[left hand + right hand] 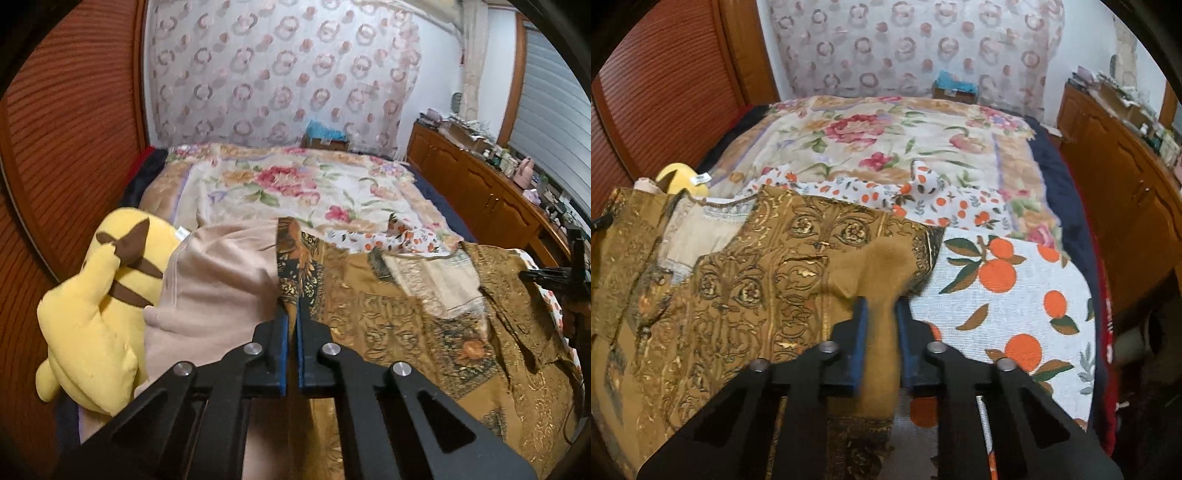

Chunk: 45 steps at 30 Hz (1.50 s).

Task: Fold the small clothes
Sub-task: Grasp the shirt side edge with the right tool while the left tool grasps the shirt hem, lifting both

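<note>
— What do I have around the work area?

— On my left a yellow plush toy [99,306] with brown stripes lies against a pale pink blanket [218,280], close to the slatted wooden wall [66,122].

— And farther back?

— I see a floral bedspread [295,184] across the bed, an orange-print cloth [1015,295] at its right side, and a patterned curtain [280,70] behind. A small box with something blue on top [327,136] sits at the far end. A wooden cabinet [476,184] with cluttered small items runs along the right.
</note>
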Available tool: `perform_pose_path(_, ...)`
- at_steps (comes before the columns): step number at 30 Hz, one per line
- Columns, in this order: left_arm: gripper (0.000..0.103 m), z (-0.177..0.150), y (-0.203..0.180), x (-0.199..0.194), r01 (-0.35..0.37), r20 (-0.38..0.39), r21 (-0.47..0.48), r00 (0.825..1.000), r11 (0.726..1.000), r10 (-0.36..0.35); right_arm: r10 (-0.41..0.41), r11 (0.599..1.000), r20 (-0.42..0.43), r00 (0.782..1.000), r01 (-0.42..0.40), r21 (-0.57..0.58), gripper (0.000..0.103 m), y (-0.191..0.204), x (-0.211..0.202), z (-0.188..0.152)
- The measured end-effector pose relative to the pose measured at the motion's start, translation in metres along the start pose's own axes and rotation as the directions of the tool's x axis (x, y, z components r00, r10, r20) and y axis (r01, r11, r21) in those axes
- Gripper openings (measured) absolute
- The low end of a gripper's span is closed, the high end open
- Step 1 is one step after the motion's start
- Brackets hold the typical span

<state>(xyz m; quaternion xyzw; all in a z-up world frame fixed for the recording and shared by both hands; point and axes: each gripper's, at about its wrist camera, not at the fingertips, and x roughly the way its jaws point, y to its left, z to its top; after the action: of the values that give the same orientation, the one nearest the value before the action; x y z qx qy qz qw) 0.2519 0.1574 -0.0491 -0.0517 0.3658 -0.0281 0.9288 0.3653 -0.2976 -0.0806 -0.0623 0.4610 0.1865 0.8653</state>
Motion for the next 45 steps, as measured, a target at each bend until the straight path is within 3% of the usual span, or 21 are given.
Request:
perform_pose_path(7,0.0,0.002,-0.024,-0.044,0.026,0.108,0.043,0.994,0.999,-0.03,-0.006,1.0,0.116,0.993,0.007,-0.011,0.002,0.01,-0.034,-0.002)
perform_pose_path(14,0.0,-0.006,-0.042,-0.089,0.045,0.193,0.075,0.979,0.996,-0.059,-0.02,1.0,0.245,0.969,0.025,-0.018,0.001,0.023,-0.088,-0.008)
perform_pose_path(22,0.0,-0.043,-0.056,-0.14,0.069,0.284,0.091,0.954,0.993,-0.093,-0.027,0.999,0.355,0.935,0.035,-0.017,0.001,0.032,-0.143,-0.039)
perform_pose_path(32,0.0,-0.106,-0.06,-0.192,0.104,0.327,0.074,0.937,0.992,-0.122,-0.008,1.0,0.466,0.885,0.014,-0.011,0.001,0.036,-0.199,-0.098)
perform_pose_path(38,0.0,-0.155,-0.054,-0.218,0.091,0.31,0.044,0.946,0.995,-0.1,0.002,1.0,0.475,0.88,-0.007,0.009,0.001,0.041,-0.24,-0.158)
perform_pose_path(43,0.0,-0.186,-0.044,-0.216,0.091,0.231,0.021,0.969,0.996,-0.093,0.032,0.999,0.407,0.913,-0.045,0.023,0.002,0.04,-0.259,-0.213)
perform_pose_path(45,0.0,-0.194,-0.039,-0.212,0.088,0.209,0.029,0.974,0.996,-0.092,0.006,1.0,0.373,0.928,-0.016,0.023,0.002,0.038,-0.257,-0.226)
